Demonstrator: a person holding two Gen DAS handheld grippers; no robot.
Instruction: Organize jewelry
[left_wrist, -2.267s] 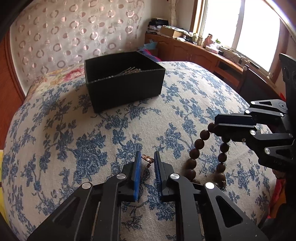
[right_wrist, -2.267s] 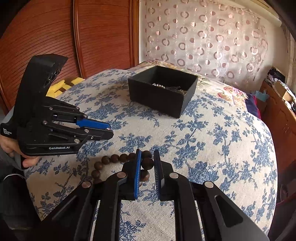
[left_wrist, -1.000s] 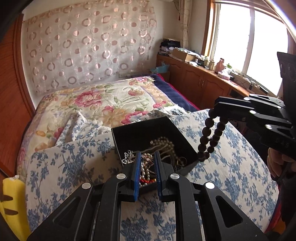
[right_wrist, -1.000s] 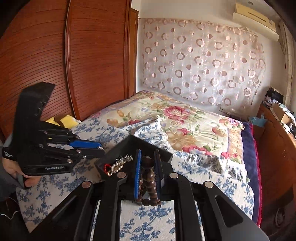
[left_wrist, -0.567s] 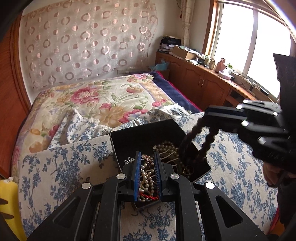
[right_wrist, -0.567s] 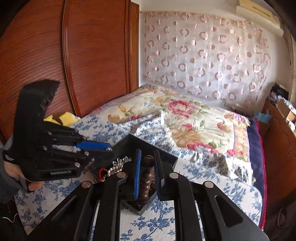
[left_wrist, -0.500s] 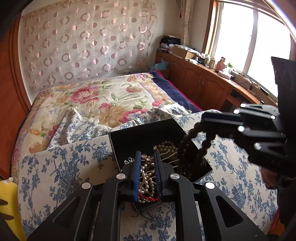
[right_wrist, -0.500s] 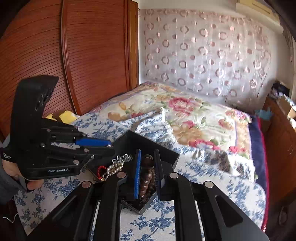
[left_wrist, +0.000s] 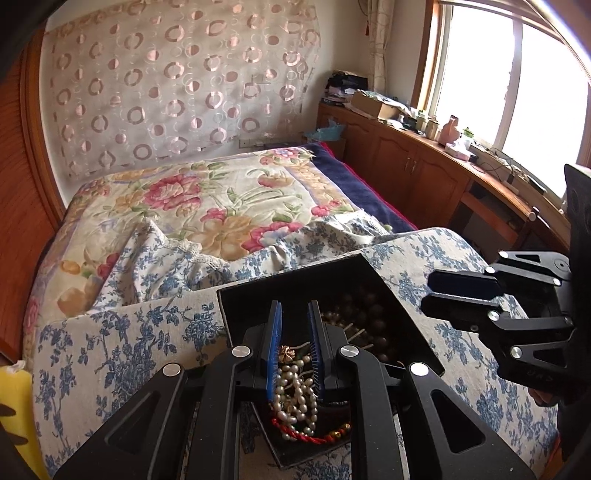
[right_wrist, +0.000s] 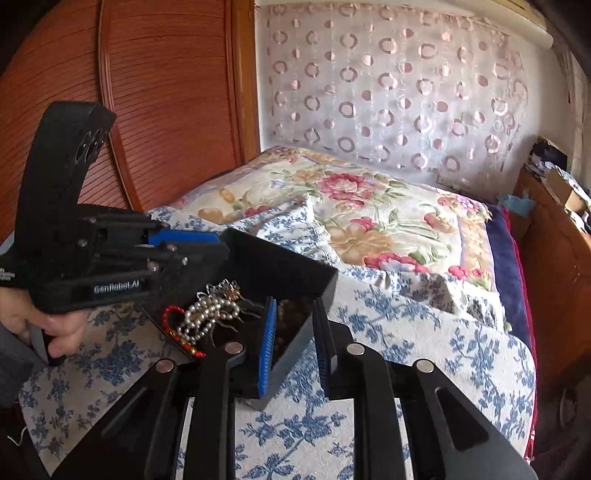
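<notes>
— Two claws, one box: where does each stand?

— Both are at the black box (left_wrist: 295, 271), which sits corner-on to each of them on the blue-flowered cloth (left_wrist: 122, 350). The left claw (left_wrist: 294, 343) hangs right over the near corner, jaws a little apart with nothing clamped that I can see. A small gold charm (left_wrist: 286, 352) lies below the gap, on the pearl strand (left_wrist: 295, 391).

— And the right one?

— The right claw (right_wrist: 293, 347) is spread wide and empty. Its fingers flank the box's corner, one over the inside and one outside the wall. The brown bead bracelet (right_wrist: 291, 314) lies heaped inside, just ahead of the tips.

— So what does the next move turn on?

— That corner, I'd say. With a wall between the right fingers, pulling back and up looks safe, while a sideways drift could shove the box. The left claw is nearer the pearls and the red cord (left_wrist: 310, 435), if anything needs tucking in.

— Anything left outside?

— No loose piece shows on the cloth in either view, so I judge the sorting nearly done.

— Any writing?

— "GenRobot.AI" in white on the left claw's side; smaller print by the hand (right_wrist: 40, 325) is unreadable.
</notes>
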